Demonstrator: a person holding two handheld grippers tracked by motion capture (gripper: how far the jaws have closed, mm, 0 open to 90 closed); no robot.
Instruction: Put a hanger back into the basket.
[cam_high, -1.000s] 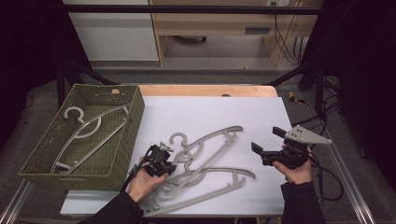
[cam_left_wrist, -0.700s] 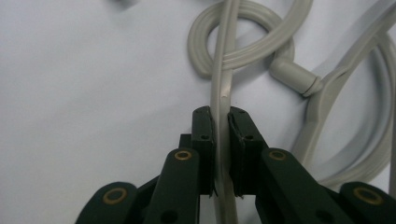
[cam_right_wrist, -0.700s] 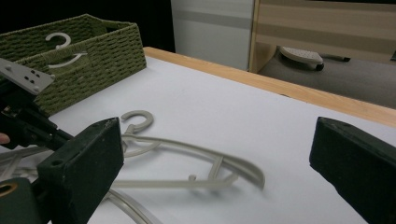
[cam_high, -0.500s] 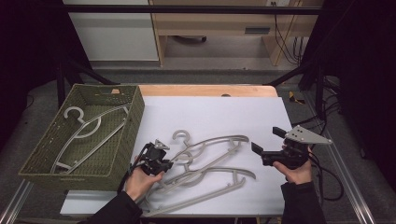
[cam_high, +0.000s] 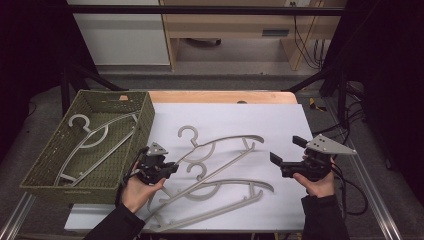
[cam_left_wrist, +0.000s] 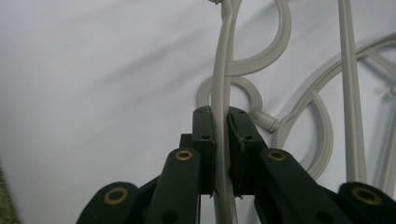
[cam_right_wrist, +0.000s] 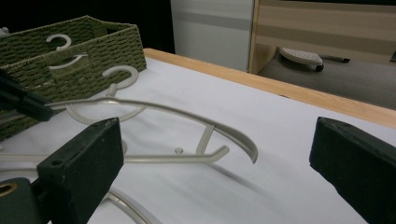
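White tabletop (cam_high: 280, 125), left tongs (cam_left_wrist: 220, 140) clenched on grey hanger (cam_left_wrist: 223, 70) — right tongs (cam_high: 286, 152) released, well apart

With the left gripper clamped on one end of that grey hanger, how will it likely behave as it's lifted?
The hanger looks like thin rigid plastic, so it should hold its shape rather than droop. Gripped at one end by the left gripper, its long far arm will probably swing or pivot between the jaws. Its hook lies close to another hanger and might snag it.

Black tongs (cam_left_wrist: 220, 154) (brass-coloured rivets), grey three-cornered plate, dark sleeves.
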